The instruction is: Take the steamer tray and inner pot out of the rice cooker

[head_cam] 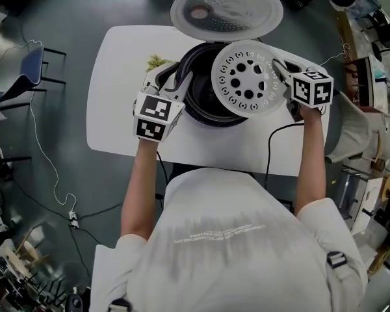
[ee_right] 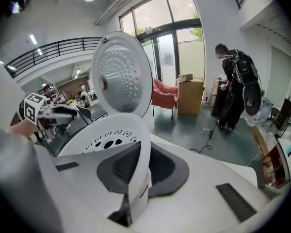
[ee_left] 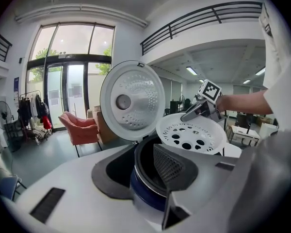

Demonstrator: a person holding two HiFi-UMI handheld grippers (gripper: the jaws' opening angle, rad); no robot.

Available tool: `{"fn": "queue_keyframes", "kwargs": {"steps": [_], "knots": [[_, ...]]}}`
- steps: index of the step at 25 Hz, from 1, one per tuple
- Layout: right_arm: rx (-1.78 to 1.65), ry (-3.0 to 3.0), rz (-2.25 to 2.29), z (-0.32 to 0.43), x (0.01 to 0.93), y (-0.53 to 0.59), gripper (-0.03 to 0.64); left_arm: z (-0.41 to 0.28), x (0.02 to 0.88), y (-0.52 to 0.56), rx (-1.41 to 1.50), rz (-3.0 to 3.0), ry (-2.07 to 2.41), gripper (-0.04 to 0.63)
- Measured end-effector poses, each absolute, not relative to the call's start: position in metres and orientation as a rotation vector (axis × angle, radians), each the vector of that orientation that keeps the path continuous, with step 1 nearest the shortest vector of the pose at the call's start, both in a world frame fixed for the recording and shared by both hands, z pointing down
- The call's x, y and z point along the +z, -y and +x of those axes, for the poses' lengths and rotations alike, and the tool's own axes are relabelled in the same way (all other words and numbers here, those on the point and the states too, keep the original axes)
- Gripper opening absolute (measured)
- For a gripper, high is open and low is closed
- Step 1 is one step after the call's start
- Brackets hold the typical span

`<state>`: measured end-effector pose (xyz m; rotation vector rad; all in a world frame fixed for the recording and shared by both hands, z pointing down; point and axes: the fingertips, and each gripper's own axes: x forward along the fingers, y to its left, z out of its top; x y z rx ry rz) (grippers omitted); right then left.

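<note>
Right gripper [head_cam: 279, 71] is clamped narrow on the rim of the steamer tray [head_cam: 247, 78]. The tray is tilted, held above the rice cooker [head_cam: 211, 117] at the table's [head_cam: 117, 83] far edge, lid [head_cam: 227, 5] up. Left gripper [head_cam: 180, 83] grips the cooker's left wall. The inner pot [head_cam: 201, 93] is still seated inside.

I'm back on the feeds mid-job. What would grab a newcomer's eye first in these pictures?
First, the white perforated steamer tray, clamped by its edge in the right claw and held above the right side of the open rice cooker. Behind it, the cooker's round lid stands open. The left claw straddles the cooker's left rim; whether it grips there is unclear.
</note>
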<state>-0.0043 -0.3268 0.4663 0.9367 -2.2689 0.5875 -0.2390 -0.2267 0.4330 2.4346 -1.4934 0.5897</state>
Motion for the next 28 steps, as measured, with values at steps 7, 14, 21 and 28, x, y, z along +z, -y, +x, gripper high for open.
{"fn": "queue_keyframes", "kwargs": {"steps": [7,14,21,28], "knots": [[0.733,2.299,1.165,0.036,0.442,0.291,0.048,-0.228,0.414,0.220,0.590,2.543,1.415,0.135],[0.788,2.254,1.553,0.110,0.412,0.235,0.052,-0.189,0.404,0.213,0.578,2.697,1.227,0.131],[0.871,2.184,1.769,0.174,0.416,0.178,0.055,-0.135,0.402,0.206,0.567,2.780,1.098,0.115],[0.954,2.147,1.842,0.232,0.430,0.152,0.060,-0.072,0.393,0.206,0.538,2.799,1.039,0.109]]}}
